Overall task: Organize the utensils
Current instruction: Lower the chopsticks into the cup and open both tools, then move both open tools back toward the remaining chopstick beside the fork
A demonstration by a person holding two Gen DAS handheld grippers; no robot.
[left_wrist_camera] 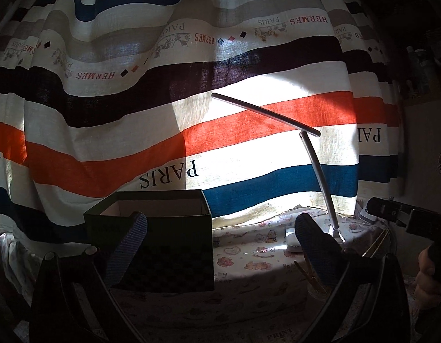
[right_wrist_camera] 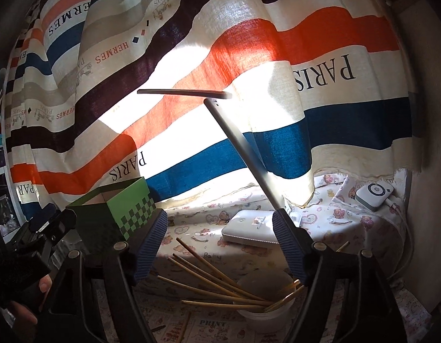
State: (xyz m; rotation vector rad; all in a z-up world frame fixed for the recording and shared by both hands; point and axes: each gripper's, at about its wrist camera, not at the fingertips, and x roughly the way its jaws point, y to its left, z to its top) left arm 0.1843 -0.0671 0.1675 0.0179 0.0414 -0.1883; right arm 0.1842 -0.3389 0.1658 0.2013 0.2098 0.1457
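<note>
Several wooden chopsticks (right_wrist_camera: 217, 283) lean out of a white cup (right_wrist_camera: 263, 314) on the printed tablecloth, just below and ahead of my right gripper (right_wrist_camera: 220, 248). That gripper is open with nothing between its blue pads. One loose chopstick (right_wrist_camera: 186, 328) lies flat beside the cup. A green checked box (right_wrist_camera: 117, 214) with an open top stands at the left. My left gripper (left_wrist_camera: 220, 251) is open and empty too, with the same box (left_wrist_camera: 151, 228) behind its left finger. The cup with chopsticks (left_wrist_camera: 313, 278) shows by its right finger.
A silver desk lamp (right_wrist_camera: 243, 154) rises from a white base (right_wrist_camera: 249, 228) mid-table. A white gadget with a cable (right_wrist_camera: 374, 195) lies far right. A striped curtain (left_wrist_camera: 191, 85) hangs close behind everything. A hand (left_wrist_camera: 429, 280) grips the other tool at the right edge.
</note>
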